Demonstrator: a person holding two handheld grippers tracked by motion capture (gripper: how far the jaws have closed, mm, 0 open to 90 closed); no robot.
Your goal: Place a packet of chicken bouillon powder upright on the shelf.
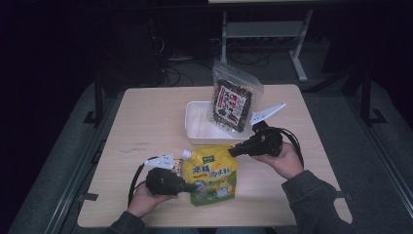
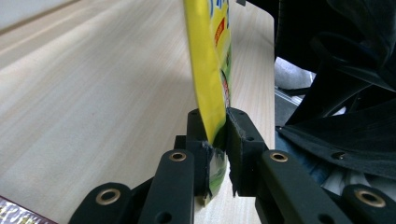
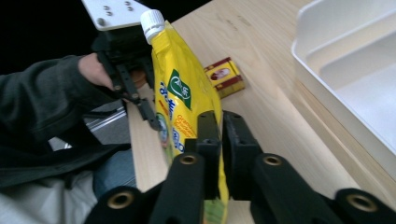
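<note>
Yellow pouch's [image 2: 212, 70] edge inside left claw [image 2: 216, 140]

This looks like a lab or test room set up for recording, not a home or a shop. A small light wooden table [image 1: 146, 122] with rounded corners stands alone on grey carpet-like flooring [image 1: 384, 146], in dim surroundings. On the far side, black cables [image 1: 175, 73] lie loose on the floor among dark equipment that is too dim to identify. At the far right stands the white metal frame of a desk or bench [image 1: 297, 44], its foot on the floor. Dark metal rails [image 1: 78, 180] run along the floor to the left and right of the table.
</note>
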